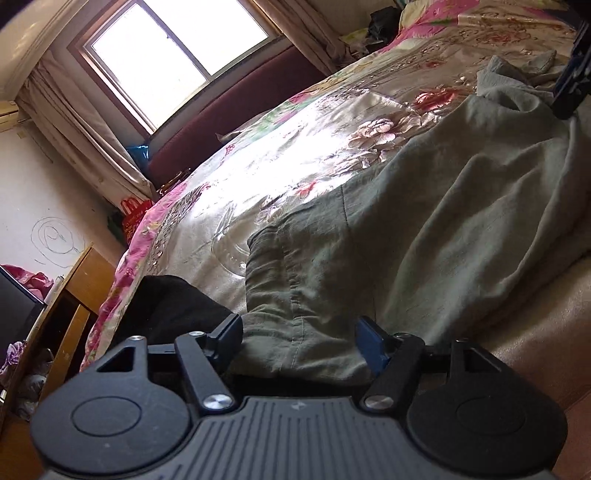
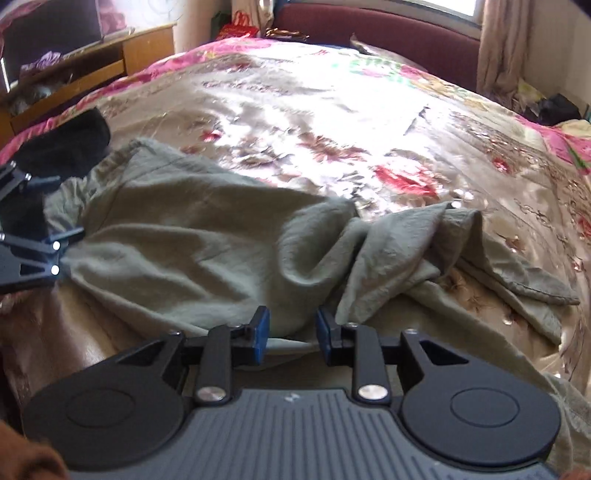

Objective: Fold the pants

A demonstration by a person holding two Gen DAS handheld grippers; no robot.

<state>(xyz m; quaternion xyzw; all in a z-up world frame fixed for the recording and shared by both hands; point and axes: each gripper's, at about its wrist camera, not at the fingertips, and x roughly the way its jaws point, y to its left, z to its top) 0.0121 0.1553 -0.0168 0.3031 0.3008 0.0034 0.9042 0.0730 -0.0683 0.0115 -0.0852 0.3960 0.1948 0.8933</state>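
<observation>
Grey-green pants [image 1: 424, 229] lie crumpled on a floral bedspread [image 1: 258, 155]. In the left wrist view my left gripper [image 1: 301, 341] is open, its fingers either side of one end of the pants at the bed's near edge. In the right wrist view the pants [image 2: 192, 236] spread left to right, with bunched cloth at the right. My right gripper [image 2: 290, 330] is open, its blue pads either side of the pants' near edge. The left gripper [image 2: 33, 240] shows at the far left of that view, the right gripper [image 1: 572, 81] at the top right of the left wrist view.
A black garment [image 2: 66, 147] lies on the bed beside the pants' left end. A dark red headboard [image 2: 388, 33] and a window [image 1: 173, 55] are behind the bed. A wooden desk [image 2: 92, 66] stands at the bed's far left side. Clutter sits at the far right [image 2: 554, 107].
</observation>
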